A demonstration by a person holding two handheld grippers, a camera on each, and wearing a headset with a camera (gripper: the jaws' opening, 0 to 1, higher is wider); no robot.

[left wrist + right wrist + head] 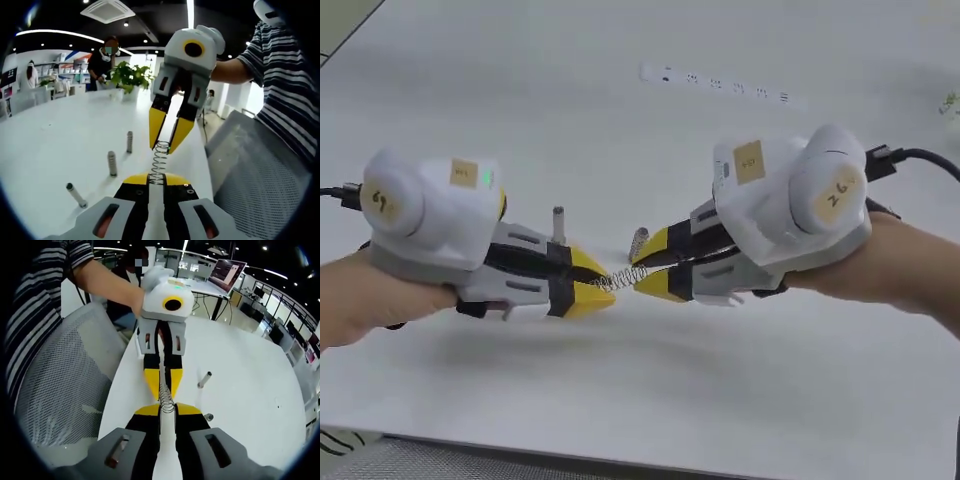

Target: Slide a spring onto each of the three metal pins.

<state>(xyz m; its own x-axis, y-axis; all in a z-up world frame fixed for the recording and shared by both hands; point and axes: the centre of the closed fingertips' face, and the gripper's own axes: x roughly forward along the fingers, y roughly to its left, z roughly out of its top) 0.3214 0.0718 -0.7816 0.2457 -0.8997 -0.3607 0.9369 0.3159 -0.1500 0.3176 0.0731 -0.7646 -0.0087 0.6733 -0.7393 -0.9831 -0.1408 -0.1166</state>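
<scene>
Left tongs [602, 286], right tongs [640, 279], tip to tip — both pinching one spring [621, 279]

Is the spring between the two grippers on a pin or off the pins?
Off. The spring is held in the air, one end in the left gripper, the other in the right gripper; a pin stands apart behind.

A white power strip [725, 88] lay far back on the white table [620, 400]. In the left gripper view a leafy potted plant [131, 77] stood at the table's far end, a person [104, 60] stood behind it, and a square ceiling vent [107, 10] sat overhead. A grey mesh chair [65, 390] stood beside the table, and a lit screen [227, 274] stood beyond it.
</scene>
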